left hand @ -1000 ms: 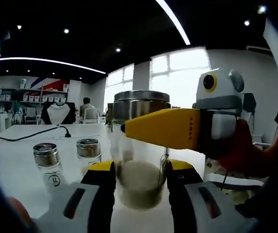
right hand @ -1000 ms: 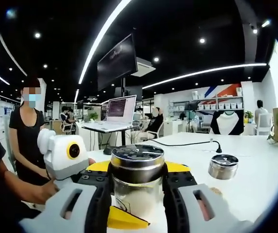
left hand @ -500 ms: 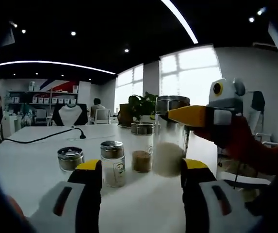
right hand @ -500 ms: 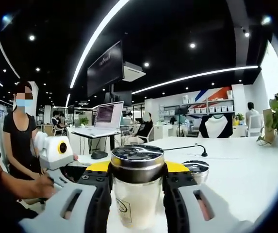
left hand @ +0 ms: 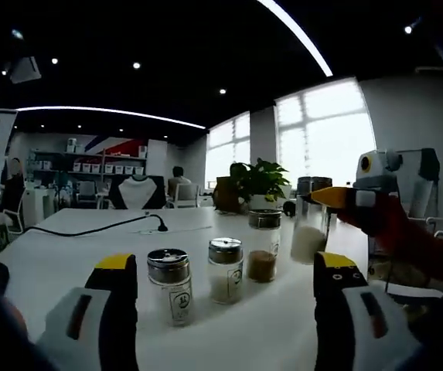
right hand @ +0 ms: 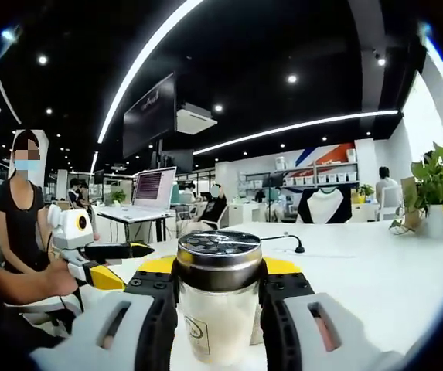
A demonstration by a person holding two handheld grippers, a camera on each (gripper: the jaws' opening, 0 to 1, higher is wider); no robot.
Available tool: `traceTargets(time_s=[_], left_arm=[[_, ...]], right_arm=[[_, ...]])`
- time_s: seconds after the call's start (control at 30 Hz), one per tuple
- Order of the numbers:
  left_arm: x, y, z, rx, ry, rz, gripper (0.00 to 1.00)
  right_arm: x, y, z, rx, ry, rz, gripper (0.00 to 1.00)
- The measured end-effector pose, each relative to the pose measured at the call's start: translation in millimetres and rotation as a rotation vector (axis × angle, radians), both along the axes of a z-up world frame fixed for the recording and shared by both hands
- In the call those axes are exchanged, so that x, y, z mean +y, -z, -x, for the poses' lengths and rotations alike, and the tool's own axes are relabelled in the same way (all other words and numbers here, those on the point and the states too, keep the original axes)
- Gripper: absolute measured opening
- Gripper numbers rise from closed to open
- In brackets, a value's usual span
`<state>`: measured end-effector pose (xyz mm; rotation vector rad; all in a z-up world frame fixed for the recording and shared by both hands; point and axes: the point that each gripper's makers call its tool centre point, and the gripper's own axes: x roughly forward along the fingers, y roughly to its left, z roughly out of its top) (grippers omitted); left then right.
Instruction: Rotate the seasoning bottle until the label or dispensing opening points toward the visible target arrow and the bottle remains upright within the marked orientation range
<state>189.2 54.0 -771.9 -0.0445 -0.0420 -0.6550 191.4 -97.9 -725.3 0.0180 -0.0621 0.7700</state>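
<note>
Left gripper view: the left claw stands with its two yellow-tipped jaws wide apart and nothing between them, above the white desk. Three small jars stand in a row on the desk ahead of it: a steel-capped jar with a printed label, a second jar of white grains just beside it, and a jar of brown powder next along. Farther to the right, the seasoning bottle, upright and holding white grains, is clamped near its lid by the yellow jaws of the right claw, which a person's hand carries. A black cable lies across the desk, and a potted plant stands behind the jars.

Right gripper view: the same seasoning bottle fills the centre, upright, its steel lid uppermost and a small round mark visible low on its glass. The right claw is closed against the bottle's two sides just under the lid. At left, the left claw appears with its jaws spread, held well apart from the bottle. A person in a black top stands behind it, and a laptop rests on a farther desk.
</note>
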Motion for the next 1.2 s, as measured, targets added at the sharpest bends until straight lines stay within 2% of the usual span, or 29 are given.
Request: traceTargets(time_s=[0.13, 0.37, 0.5, 0.63, 0.93, 1.2], left_arm=[[0.2, -1.5, 1.2, 0.005, 0.013, 0.017, 1.00], [-4.1, 6.8, -0.4, 0.033, 0.003, -0.016, 1.00], [-4.0, 2.4, 0.6, 0.010, -0.001, -0.002, 1.00], [-3.9, 4.9, 0.2, 0.019, 0.001, -0.015, 1.00], [3.3, 12.5, -2.9, 0.037, -0.007, -0.058, 1.00], [7.7, 14.0, -3.6, 0.044, -0.013, -0.060, 1.00]], right_arm=[[-13.6, 0.4, -3.5, -0.011, 0.021, 0.005, 0.38], [-33.9, 7.6, -12.6, -0.018, 0.053, 0.035, 0.38], [-41.5, 10.7, -20.6, -0.012, 0.052, 0.033, 0.38], [-43.7, 18.2, -30.4, -0.001, 0.027, 0.061, 0.38], [-51.2, 29.8, -50.2, 0.012, -0.021, 0.068, 0.38], [-60.9, 39.4, -65.7, 0.034, -0.062, 0.074, 0.38]])
